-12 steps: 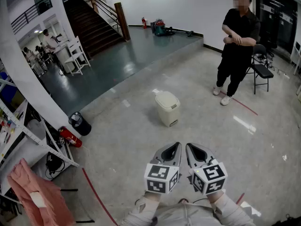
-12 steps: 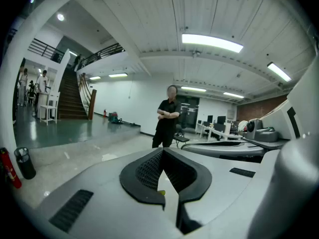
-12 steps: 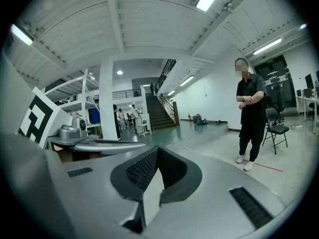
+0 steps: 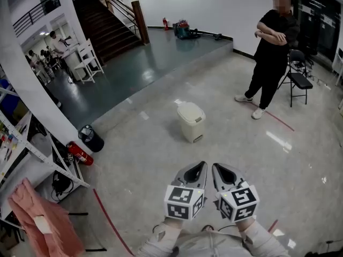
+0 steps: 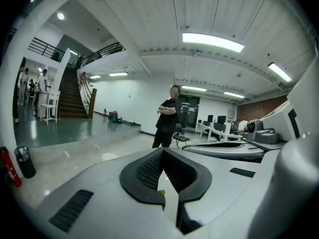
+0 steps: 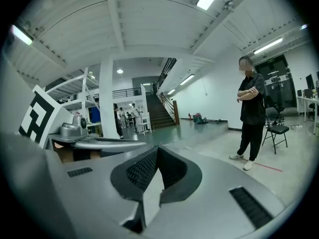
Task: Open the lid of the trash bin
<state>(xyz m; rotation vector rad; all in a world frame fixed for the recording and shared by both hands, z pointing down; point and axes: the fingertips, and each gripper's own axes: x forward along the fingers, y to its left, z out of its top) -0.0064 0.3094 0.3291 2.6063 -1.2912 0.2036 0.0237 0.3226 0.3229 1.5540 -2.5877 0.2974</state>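
A cream trash bin (image 4: 191, 121) with its lid down stands on the pale floor, about a metre ahead of me in the head view. Both grippers hang low near my body, well short of the bin and side by side. The left gripper (image 4: 196, 170) (image 5: 163, 151) has its jaws together with nothing between them. The right gripper (image 4: 221, 171) (image 6: 157, 149) is likewise shut and empty. Neither gripper view shows the bin; their own jaws fill the lower part of each picture.
A person in black (image 4: 271, 52) stands beyond the bin to the right, beside a folding chair (image 4: 298, 80). At left are a metal rack (image 4: 37, 153), a red fire extinguisher (image 4: 80, 153), a small black bin (image 4: 91, 139) and pink cloth (image 4: 43, 218). A raised floor and stairs (image 4: 110, 28) lie behind.
The person in black has shifted a little to the right and farther off. Both grippers stay where they were, and the bin's lid is still down.
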